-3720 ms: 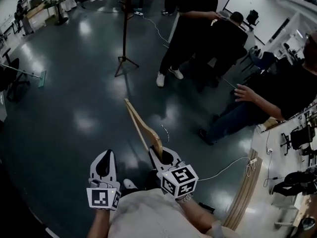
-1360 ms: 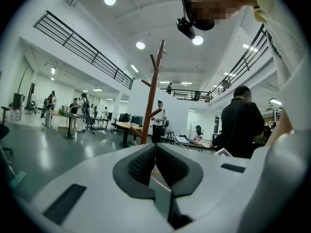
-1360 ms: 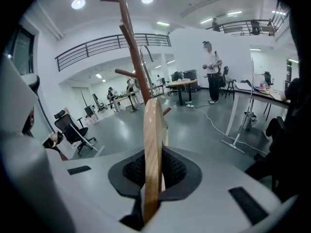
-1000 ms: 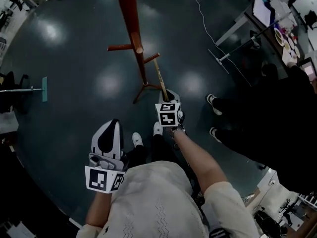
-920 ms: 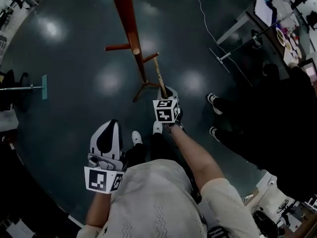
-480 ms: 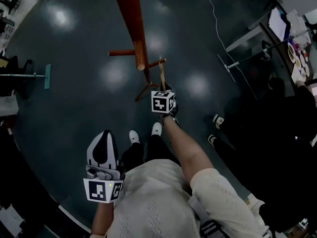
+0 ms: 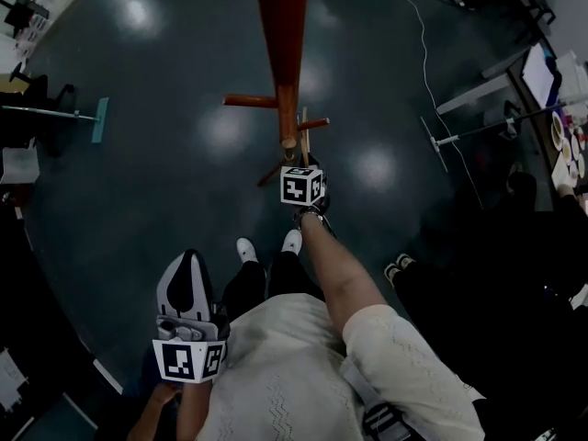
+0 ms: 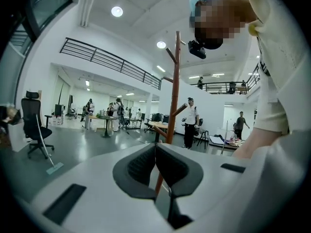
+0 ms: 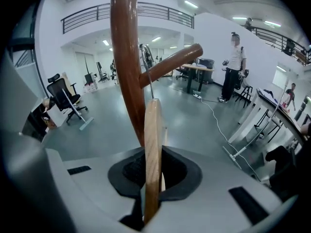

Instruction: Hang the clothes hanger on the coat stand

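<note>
The coat stand [image 7: 280,26] is a red-brown wooden pole with short pegs [image 7: 312,124]. My right gripper [image 7: 303,177] is shut on a pale wooden clothes hanger [image 7: 304,136] and holds it upright right beside the pole. In the right gripper view the hanger [image 9: 152,149] rises from between the jaws. Its metal hook [image 9: 148,67] reaches up beside a slanted peg [image 9: 170,64], close to the pole [image 9: 127,67]; whether it touches the peg I cannot tell. My left gripper [image 7: 188,292] hangs low at my left side, shut and holding nothing [image 8: 155,166].
The stand's feet [image 7: 272,171] spread on the dark glossy floor just ahead of my shoes [image 7: 245,249]. A floor mop [image 7: 64,115] lies at the left; a cable [image 7: 427,53] and a table frame [image 7: 478,108] are at the right. A person [image 9: 235,67] stands beyond.
I have come right up to the stand. My right gripper has carried the hanger forward and up to the pegs. My left gripper has dropped lower and stayed shut.
</note>
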Available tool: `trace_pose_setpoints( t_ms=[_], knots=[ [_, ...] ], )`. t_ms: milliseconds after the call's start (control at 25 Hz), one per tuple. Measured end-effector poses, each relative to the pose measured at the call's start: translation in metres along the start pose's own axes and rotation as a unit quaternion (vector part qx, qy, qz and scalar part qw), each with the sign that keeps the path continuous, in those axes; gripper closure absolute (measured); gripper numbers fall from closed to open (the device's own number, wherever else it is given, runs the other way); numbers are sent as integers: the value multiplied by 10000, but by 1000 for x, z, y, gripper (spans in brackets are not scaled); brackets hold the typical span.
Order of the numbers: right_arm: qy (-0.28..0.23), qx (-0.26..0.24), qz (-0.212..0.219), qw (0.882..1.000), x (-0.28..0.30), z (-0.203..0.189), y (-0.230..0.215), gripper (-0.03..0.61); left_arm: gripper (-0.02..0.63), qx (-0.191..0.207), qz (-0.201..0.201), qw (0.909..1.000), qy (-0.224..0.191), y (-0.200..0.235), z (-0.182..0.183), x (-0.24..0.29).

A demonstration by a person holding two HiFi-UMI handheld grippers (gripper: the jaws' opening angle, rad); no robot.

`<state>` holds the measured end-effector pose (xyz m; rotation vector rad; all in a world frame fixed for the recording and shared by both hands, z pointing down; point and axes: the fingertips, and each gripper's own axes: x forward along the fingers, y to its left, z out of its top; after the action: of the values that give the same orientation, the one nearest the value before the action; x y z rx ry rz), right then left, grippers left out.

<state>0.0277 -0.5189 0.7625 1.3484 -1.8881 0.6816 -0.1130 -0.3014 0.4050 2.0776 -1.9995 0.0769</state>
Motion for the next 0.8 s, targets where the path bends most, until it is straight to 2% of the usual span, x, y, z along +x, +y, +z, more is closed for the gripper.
trace_pose_setpoints(
  t_ms=[160, 360, 520, 680, 800],
  knots=[
    [119, -58, 34, 9999, 9, -8, 2, 529, 601, -34, 170, 9998, -10, 7, -2, -3],
    [296, -193, 91, 9993, 18, -18, 5, 529, 601, 2, 226, 9997, 129, 10, -8, -5],
    [451, -95, 179, 9988, 20, -25, 11, 529, 601, 79, 174, 9997, 173, 9, -7, -2],
    [387, -151, 413, 9983, 18, -20, 19, 528, 601, 56, 79, 9998, 160, 7, -4, 1],
    [292, -95, 432, 9986, 15, -16, 18, 526, 601, 51, 45, 9998, 170, 6, -6, 0]
  ],
)
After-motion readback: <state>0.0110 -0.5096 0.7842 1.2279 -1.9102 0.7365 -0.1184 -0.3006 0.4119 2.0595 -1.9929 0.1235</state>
